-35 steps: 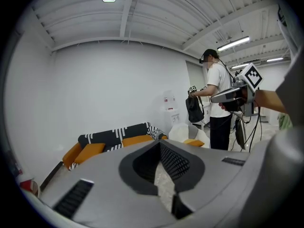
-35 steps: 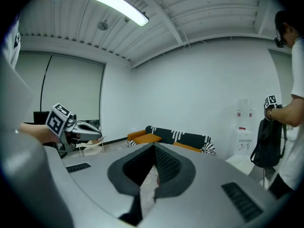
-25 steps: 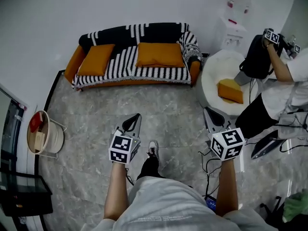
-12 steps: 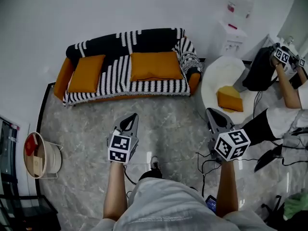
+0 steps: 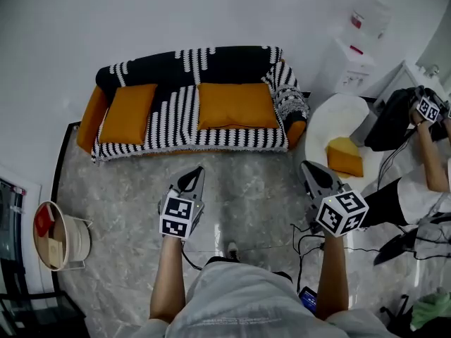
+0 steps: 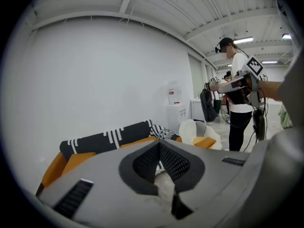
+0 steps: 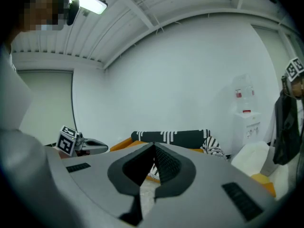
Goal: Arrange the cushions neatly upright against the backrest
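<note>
I carry the left gripper (image 5: 193,178) and right gripper (image 5: 311,170) with jaws closed on nothing, as no cushion is yet in reach: the left cushion (image 5: 127,113) at eleven o'clock and right cushion (image 5: 237,105) at twelve lie flat on the sofa seat (image 5: 176,117), below the backrest (image 5: 225,60).

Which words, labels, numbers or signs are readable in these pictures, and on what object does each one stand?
No text is readable.
On the water dispenser: red labels, too small to read.
On the left tool and the right tool: cubes with square black-and-white markers, no words.
</note>
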`<state>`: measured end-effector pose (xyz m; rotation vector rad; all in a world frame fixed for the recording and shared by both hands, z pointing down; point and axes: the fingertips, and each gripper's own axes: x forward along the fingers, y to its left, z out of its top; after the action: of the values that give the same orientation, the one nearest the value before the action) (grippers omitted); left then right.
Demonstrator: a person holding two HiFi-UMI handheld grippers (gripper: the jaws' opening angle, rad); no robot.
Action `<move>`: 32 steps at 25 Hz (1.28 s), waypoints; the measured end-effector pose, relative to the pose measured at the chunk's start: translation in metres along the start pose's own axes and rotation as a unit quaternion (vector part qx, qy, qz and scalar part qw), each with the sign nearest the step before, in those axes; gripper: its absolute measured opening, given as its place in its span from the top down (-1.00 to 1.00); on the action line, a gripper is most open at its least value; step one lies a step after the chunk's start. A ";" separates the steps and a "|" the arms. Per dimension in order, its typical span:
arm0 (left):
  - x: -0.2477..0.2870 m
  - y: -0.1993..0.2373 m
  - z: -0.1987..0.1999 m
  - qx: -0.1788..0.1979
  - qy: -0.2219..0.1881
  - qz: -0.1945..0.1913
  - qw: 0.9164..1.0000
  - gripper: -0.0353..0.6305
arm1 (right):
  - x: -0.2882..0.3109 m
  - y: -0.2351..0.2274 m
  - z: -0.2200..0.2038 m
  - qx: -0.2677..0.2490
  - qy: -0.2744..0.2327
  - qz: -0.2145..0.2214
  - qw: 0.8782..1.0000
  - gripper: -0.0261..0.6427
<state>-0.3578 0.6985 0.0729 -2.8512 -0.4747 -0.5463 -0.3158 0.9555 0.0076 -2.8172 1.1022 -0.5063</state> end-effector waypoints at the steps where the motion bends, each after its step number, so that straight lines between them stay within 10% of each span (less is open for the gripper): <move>1: 0.005 0.007 -0.002 -0.001 0.002 0.000 1.000 0.91 | 0.009 0.003 0.002 -0.001 0.002 0.007 1.000 0.94; 14: 0.048 0.056 -0.014 0.002 0.022 -0.002 1.000 0.91 | 0.074 -0.008 0.031 -0.044 -0.024 -0.010 0.999 0.94; 32: 0.225 0.121 0.014 -0.004 0.073 0.018 0.997 0.91 | 0.242 -0.163 0.027 -0.058 0.066 -0.008 0.996 0.94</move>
<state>-0.1136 0.6506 0.1316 -2.7943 -0.3950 -0.7447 -0.0352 0.9120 0.0794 -2.9305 1.1697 -0.6584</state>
